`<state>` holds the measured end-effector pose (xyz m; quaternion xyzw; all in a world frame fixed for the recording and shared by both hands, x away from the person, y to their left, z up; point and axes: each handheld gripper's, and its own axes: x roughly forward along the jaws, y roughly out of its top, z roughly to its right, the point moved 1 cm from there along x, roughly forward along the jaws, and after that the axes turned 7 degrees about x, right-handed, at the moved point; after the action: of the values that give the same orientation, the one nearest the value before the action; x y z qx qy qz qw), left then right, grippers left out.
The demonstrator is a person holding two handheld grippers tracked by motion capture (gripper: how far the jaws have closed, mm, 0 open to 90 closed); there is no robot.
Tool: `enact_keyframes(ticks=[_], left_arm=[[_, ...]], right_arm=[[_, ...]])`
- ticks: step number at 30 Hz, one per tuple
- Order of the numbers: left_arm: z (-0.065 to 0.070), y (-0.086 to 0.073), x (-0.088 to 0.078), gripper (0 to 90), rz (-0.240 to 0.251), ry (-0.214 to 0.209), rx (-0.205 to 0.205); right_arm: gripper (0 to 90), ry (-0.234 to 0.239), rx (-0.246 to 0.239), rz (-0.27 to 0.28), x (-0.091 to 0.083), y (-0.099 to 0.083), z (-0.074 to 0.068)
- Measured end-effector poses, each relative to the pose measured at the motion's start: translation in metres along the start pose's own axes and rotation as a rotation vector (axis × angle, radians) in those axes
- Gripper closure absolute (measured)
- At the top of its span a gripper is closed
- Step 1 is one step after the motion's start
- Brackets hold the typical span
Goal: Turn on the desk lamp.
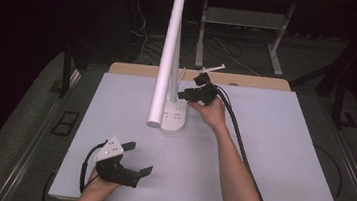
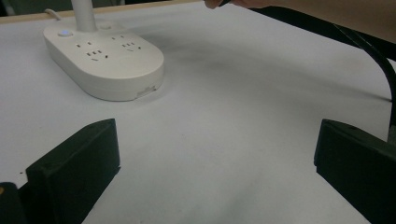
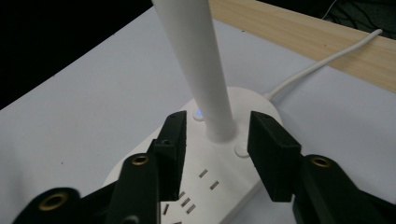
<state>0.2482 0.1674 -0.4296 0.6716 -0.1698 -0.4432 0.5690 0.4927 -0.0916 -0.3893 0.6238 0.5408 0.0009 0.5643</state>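
A white desk lamp (image 1: 171,54) stands near the far middle of the white table (image 1: 271,155). Its flat base (image 1: 174,116) has plug holes on top and a small blue light. A thin post rises from the base, and a long white tube leans out over the table toward the person.

The right gripper (image 1: 190,94) is at the base of the lamp, held in the person's right hand (image 1: 211,111). In the right gripper view, its two black jaws stand on either side of the lamp's post (image 3: 210,93), low down, just above the base. The jaws are partly open. There is a small gap between each jaw and the post, so they do not squeeze it. A white cord (image 3: 322,60) runs from the base toward the wooden edge (image 3: 317,42) of the table.

The left gripper (image 1: 132,158) rests at the near left part of the table, well apart from the lamp. The person's left hand (image 1: 100,183) holds it. Its jaws are wide open and there is nothing between them. In the left gripper view, the lamp's base (image 2: 105,60) lies farther off on the table.
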Motion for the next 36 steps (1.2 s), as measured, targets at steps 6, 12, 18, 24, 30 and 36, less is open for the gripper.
enact_keyframes(ticks=[6, 12, 18, 24, 30, 36], left_arm=[[0.000, 0.000, 0.000, 0.0, -0.002, -0.003, 0.000], [0.001, 0.000, 0.001, 0.0, -0.004, -0.007, 0.007], [0.000, 0.000, 0.002, 0.0, -0.005, -0.013, 0.007], [0.001, 0.000, 0.003, 0.0, -0.010, -0.019, 0.009], [0.002, 0.000, 0.003, 0.0, -0.011, -0.021, 0.013], [0.001, 0.000, 0.003, 0.0, -0.016, -0.023, 0.015]], right_arm=[[72.5, 0.014, 0.027, 0.003, 0.002, 0.000, 0.007], [82.7, 0.043, 0.028, 0.021, 0.005, 0.000, 0.016], [89.4, 0.062, 0.027, 0.026, 0.009, 0.000, 0.025], [89.4, 0.057, 0.038, 0.017, 0.012, -0.002, 0.033], [89.4, 0.061, 0.043, 0.008, 0.021, -0.006, 0.036], [89.4, 0.067, 0.041, 0.006, 0.030, -0.009, 0.038]])
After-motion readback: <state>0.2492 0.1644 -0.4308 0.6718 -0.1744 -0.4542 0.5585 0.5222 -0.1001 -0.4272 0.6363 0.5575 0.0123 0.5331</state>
